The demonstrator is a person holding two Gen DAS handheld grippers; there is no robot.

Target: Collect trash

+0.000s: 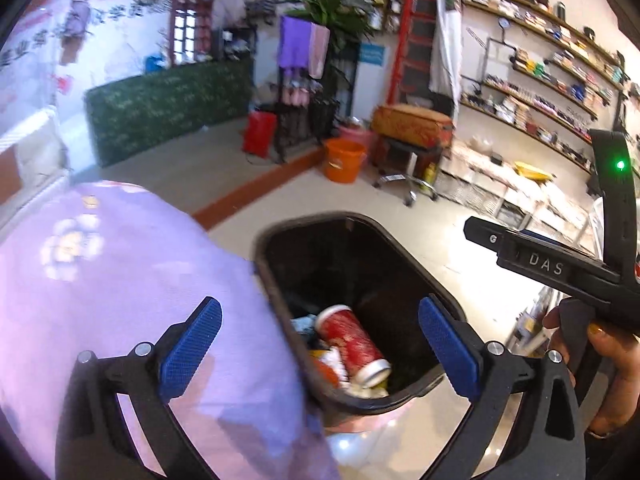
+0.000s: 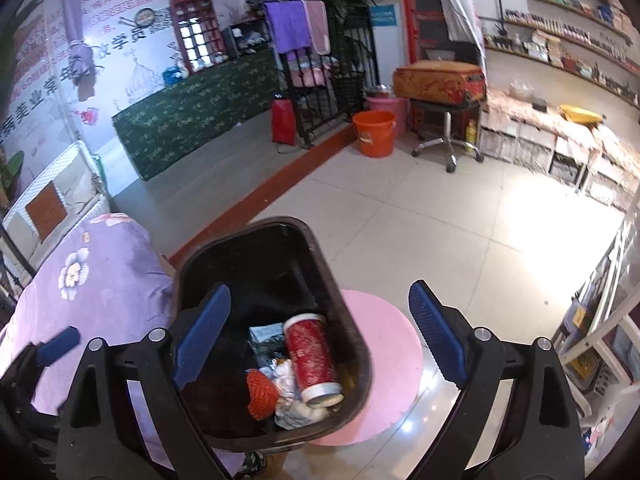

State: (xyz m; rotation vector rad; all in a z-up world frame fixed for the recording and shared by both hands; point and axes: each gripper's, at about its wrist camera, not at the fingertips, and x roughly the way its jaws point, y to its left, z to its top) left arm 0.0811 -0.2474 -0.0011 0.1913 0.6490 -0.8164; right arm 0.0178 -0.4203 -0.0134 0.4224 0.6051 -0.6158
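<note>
A black trash bin [image 1: 400,396] [image 2: 360,360] stands on the floor beside a purple flowered cover [image 1: 120,280] [image 2: 100,280]. Inside it lie a red can [image 1: 354,344] [image 2: 312,356], crumpled white paper [image 2: 288,380], an orange piece [image 2: 260,394] and other scraps. My left gripper [image 1: 320,344] is open and empty, held above the bin's near end. My right gripper [image 2: 320,340] is open and empty, also above the bin. The right gripper's body [image 1: 560,268] shows at the right of the left wrist view. One left fingertip [image 2: 60,344] shows at the left of the right wrist view.
A pink round mat [image 2: 384,364] lies under the bin. An orange bucket [image 1: 344,160] [image 2: 374,134], a pink bucket [image 2: 386,106], a swivel stool [image 2: 448,136] carrying a case, a red bag [image 2: 284,122] and a black rack [image 2: 328,92] stand farther off. Shelves [image 1: 540,92] line the right wall.
</note>
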